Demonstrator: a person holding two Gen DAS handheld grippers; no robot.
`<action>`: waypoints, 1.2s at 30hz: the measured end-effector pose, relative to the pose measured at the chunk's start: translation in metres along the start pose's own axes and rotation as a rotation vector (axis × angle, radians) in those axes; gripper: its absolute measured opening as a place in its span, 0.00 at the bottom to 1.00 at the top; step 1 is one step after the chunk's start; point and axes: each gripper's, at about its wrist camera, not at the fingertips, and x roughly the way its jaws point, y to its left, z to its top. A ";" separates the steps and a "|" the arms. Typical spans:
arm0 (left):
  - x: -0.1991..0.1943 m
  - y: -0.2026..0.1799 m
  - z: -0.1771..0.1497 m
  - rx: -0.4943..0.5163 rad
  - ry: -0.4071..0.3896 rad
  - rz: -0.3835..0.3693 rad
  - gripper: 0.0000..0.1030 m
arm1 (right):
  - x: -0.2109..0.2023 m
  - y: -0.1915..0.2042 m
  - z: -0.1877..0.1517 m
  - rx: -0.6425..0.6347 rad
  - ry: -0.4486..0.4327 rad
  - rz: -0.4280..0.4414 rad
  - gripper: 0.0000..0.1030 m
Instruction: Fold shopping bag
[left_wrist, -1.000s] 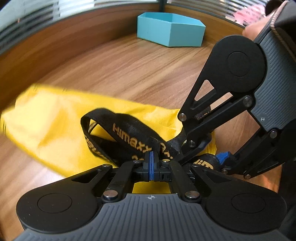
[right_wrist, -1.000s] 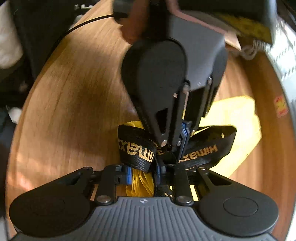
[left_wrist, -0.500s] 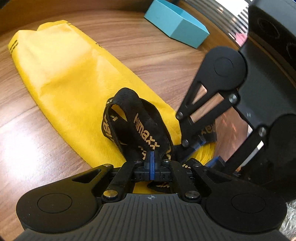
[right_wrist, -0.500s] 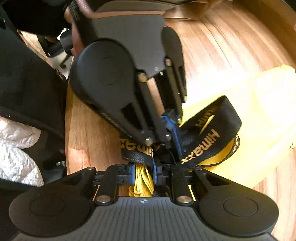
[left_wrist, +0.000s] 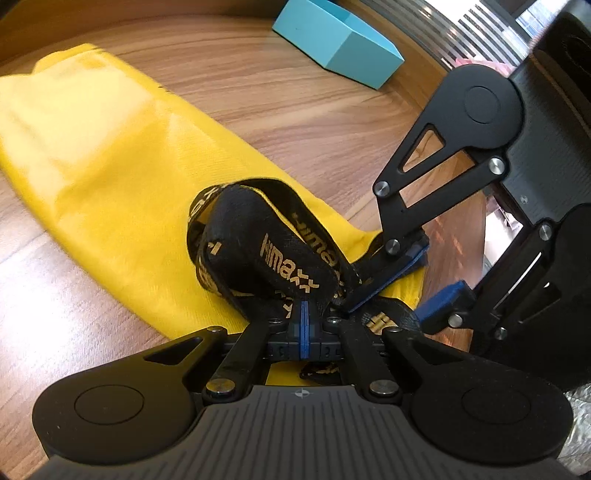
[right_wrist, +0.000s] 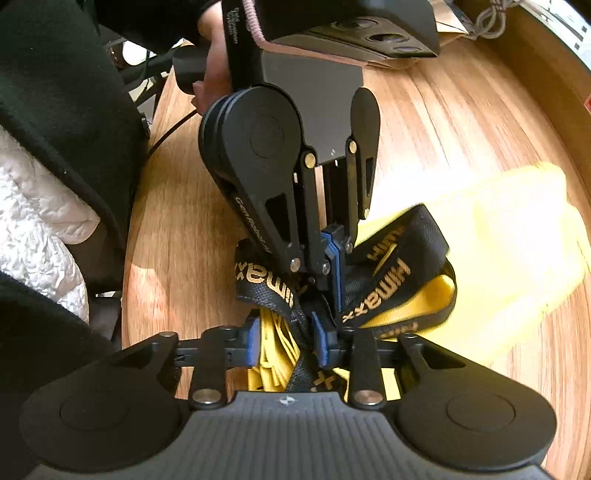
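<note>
Both claws gather the handle end of the bag

The yellow shopping bag (left_wrist: 96, 147) lies on the wooden surface (left_wrist: 295, 99), its long axis toward 10 o'clock. The left claw (left_wrist: 304, 325) pinches a black strap (left_wrist: 280, 258); the right claw (right_wrist: 286, 341) is opening around bunched fabric and strap.

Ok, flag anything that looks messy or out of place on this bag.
The black handle straps bunch in a twisted loop on the yellow bag instead of lying flat, pinched by the left gripper. The right gripper grips crumpled bag fabric. Nothing looks torn.
</note>
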 end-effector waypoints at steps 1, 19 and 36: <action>0.000 0.000 0.000 0.001 0.002 -0.001 0.02 | 0.002 -0.007 0.000 0.022 0.001 0.012 0.23; -0.075 -0.006 -0.028 -0.192 -0.216 0.085 0.03 | 0.057 -0.080 -0.010 0.308 0.046 0.339 0.18; -0.062 -0.044 -0.051 -0.004 -0.143 0.182 0.42 | 0.063 -0.065 -0.004 0.307 0.053 0.353 0.17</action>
